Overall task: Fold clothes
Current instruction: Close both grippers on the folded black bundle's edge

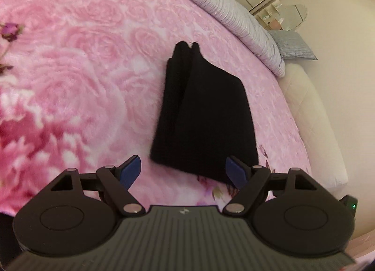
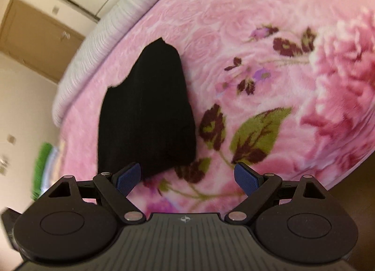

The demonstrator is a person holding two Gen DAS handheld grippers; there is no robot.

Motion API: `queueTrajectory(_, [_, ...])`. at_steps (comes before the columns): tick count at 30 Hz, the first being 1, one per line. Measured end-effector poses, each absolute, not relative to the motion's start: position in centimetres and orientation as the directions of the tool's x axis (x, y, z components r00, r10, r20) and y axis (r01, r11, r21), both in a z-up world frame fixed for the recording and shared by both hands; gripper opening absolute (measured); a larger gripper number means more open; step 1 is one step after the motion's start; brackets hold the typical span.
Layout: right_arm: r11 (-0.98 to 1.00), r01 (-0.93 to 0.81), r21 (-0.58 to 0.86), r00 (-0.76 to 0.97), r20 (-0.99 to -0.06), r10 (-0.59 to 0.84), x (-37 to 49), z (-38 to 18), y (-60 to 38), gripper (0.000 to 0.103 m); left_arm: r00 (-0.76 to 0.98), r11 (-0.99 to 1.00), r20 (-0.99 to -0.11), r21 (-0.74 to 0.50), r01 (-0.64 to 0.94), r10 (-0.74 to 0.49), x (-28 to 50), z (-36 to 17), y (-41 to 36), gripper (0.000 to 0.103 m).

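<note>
1. Because the black garment (image 1: 201, 116) is soft, limp knit already folded into a narrow bundle, it should feel light and sag if lifted by one layer; pinching all layers at a near corner looks safest.
2. It lies on the pink floral blanket (image 1: 82, 83), well short of the striped pillow (image 1: 234, 20).
3. The left gripper (image 1: 184, 172) sits just before the garment's near edge, jaws spread wide, holding nothing.
4. The right gripper (image 2: 187, 177) is likewise wide open and empty, the garment's near end by its left finger.

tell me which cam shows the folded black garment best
The left wrist view: the black garment lies centred and sharp, its fold lines showing. The right wrist view shows it off to the left, blurred, its near edge partly behind a tool finger.
</note>
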State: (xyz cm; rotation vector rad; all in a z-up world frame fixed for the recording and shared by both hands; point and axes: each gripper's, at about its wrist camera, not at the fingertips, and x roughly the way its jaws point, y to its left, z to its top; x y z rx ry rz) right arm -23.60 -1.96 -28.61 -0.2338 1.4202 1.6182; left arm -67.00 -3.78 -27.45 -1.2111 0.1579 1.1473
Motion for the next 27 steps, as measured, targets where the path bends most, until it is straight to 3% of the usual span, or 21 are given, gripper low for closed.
queueTrajectory(9, [0.108, -0.672, 0.733, -0.595, -0.621, 0.51, -22.6, -29.8, 0.4, 0.086, 0.562, -0.151, -0.592, -0.754, -0.64, 0.577, -68.5, -30.6, -0.2, 0.075])
queueTrajectory(20, [0.098, -0.653, 0.751, -0.614, -0.601, 0.513, -22.2, -30.5, 3.4, 0.08, 0.586, -0.155, -0.614, -0.749, -0.645, 0.529, -68.0, -32.2, 4.2, 0.072])
queueTrajectory(27, [0.081, -0.65, 0.756, -0.629, -0.594, 0.501, -22.5, -30.9, 6.0, 0.075, 0.627, -0.152, -0.589, -0.779, -0.608, 0.511, -68.0, -33.3, 6.2, 0.063])
